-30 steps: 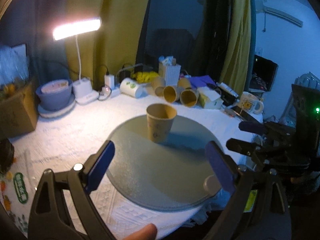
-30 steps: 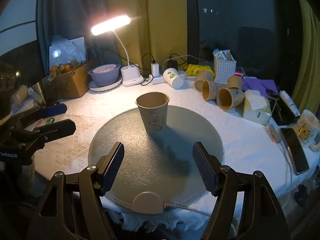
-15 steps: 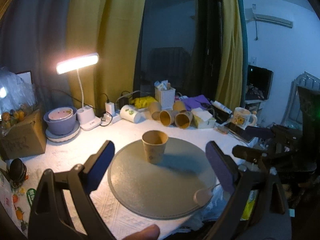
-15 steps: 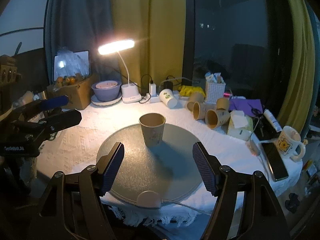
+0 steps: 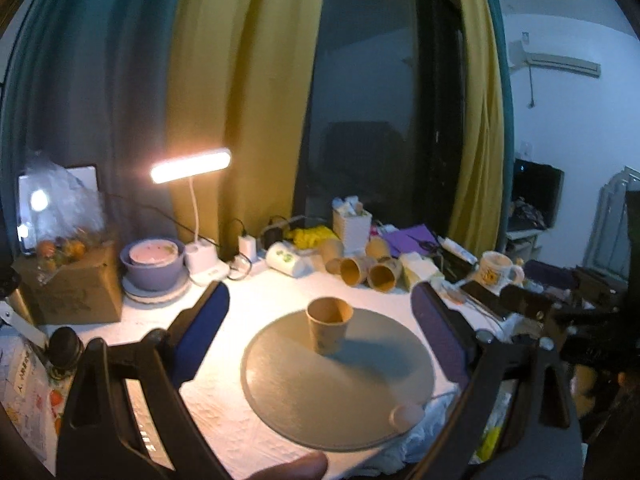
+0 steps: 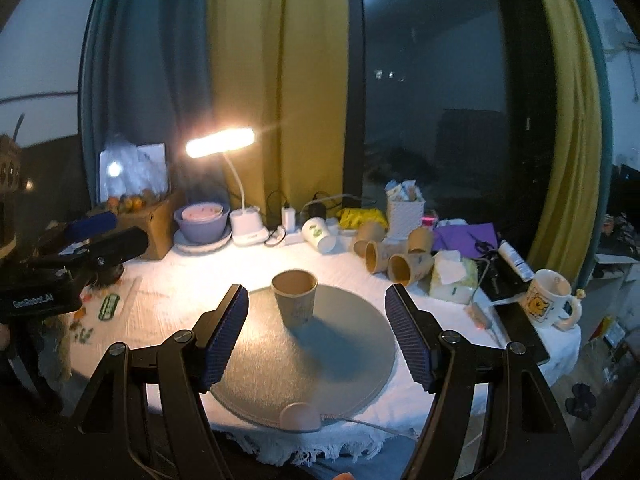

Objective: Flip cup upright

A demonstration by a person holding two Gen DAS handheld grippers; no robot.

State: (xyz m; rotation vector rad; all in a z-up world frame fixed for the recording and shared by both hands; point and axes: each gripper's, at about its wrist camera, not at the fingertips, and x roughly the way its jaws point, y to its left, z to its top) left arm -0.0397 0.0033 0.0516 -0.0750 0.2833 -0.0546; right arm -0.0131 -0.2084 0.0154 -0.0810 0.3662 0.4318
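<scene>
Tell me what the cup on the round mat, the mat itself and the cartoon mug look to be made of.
Cup: likely paper, matte tan wall with a faint print and a thin rim.
Round mat: grey, dull and finely textured with a stitched-looking edge, perhaps felt or silicone; a cable tab suggests a warming pad.
Cartoon mug: probably glazed ceramic, a thick cream wall with a printed picture.

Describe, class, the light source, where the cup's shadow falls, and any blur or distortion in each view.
Right wrist view: the desk lamp flares brightly; the paper cup casts its shadow right and toward the camera across the round mat; fisheye bends the curtains. Left wrist view: the same lamp glares, the cup looks slightly soft, its shadow runs rightward, and the edges darken.
</scene>
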